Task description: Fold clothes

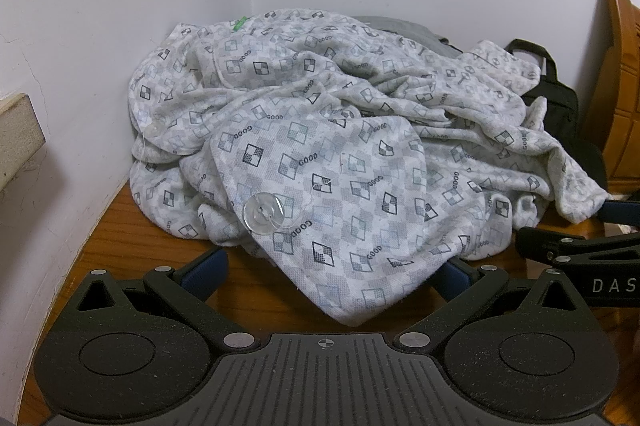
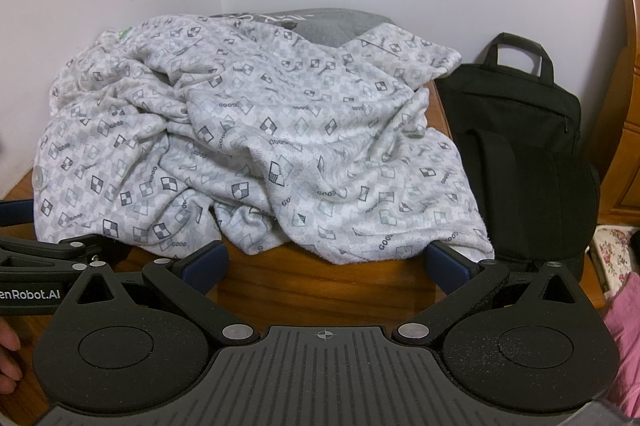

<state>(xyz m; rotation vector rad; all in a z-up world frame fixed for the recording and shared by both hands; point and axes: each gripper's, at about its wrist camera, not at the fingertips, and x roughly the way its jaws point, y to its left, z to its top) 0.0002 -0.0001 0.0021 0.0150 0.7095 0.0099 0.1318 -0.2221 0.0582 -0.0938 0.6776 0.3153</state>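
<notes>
Nearest in each wrist view, both tongs are spread wide with nothing between their fingers. The left tongs (image 1: 334,268) straddle the front flap of a crumpled white shirt (image 1: 320,145) printed with small checkered squares, its clear button (image 1: 264,213) facing up. The right tongs (image 2: 326,264) sit low over the wooden desk (image 2: 320,286), their fingers at the shirt's near hem. The shirt lies heaped on the desk, bunched toward the corner of the white walls (image 1: 120,5). A grey garment (image 2: 320,23) pokes out from behind it, and a black bag (image 2: 520,145) stands just beside it on the right.
</notes>
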